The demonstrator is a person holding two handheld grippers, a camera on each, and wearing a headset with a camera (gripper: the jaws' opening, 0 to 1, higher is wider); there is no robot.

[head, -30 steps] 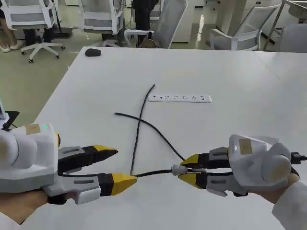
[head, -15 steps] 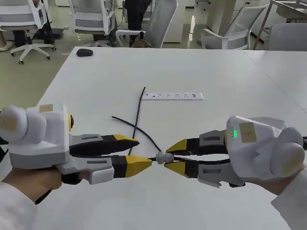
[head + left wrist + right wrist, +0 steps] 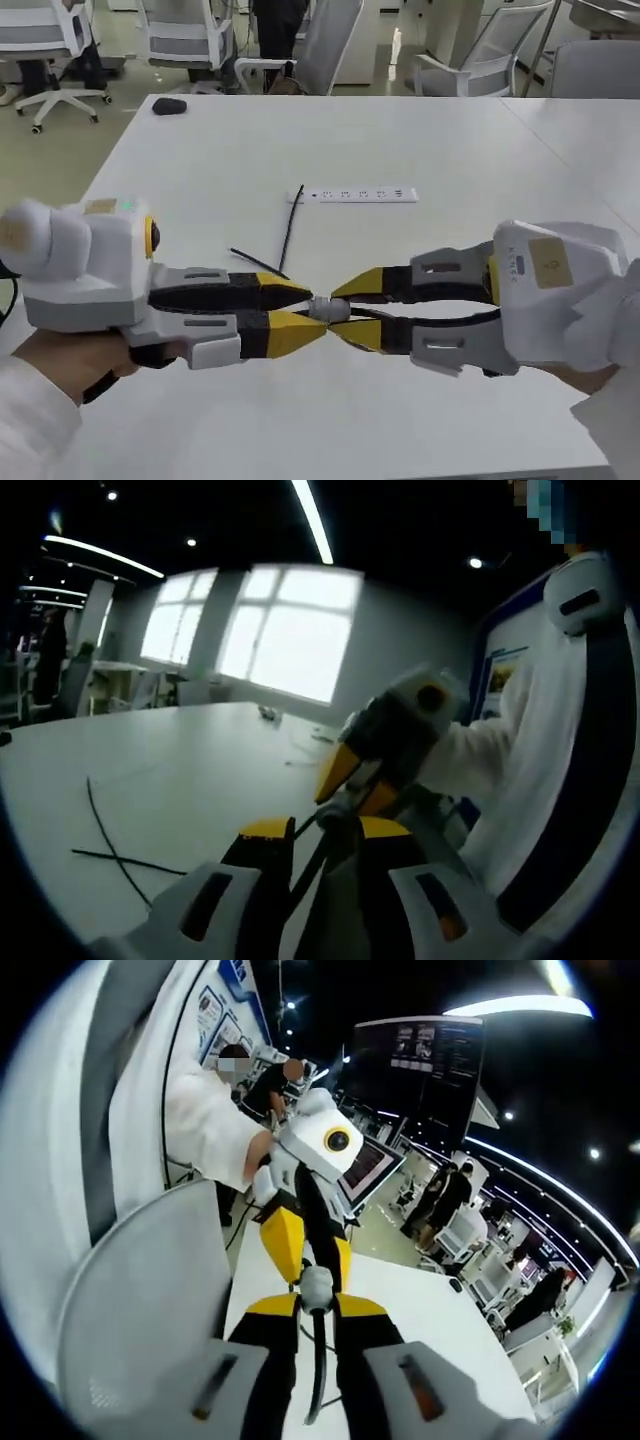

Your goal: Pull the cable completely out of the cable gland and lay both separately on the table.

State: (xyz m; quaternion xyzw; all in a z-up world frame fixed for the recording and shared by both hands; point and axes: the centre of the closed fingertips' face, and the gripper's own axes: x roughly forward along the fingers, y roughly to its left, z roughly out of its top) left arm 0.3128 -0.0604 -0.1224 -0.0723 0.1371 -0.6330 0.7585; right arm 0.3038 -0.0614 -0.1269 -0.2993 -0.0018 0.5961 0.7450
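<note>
Cable gland [image 3: 326, 309]: held above the tabletop [image 3: 450, 150], clamped in the right tongs [image 3: 336, 312].
Cable [image 3: 291, 228]: black, trails from the gland onto the tabletop, not yet pulled out.
Left tongs [image 3: 312, 312]: a second ago wide and apart, now tip to tip with the right tongs and narrowed round the cable beside the gland; cannot tell whether they pinch it.
Judgement: pull imminent, nothing separated.

The head view looks forward and down across the table [image 3: 420, 140], with the left gripper [image 3: 314, 312] at 9 o'clock and the right gripper [image 3: 338, 313] at 3. Each gripper view faces the other gripper closely; all three share the cable gland [image 3: 328, 308].
</note>
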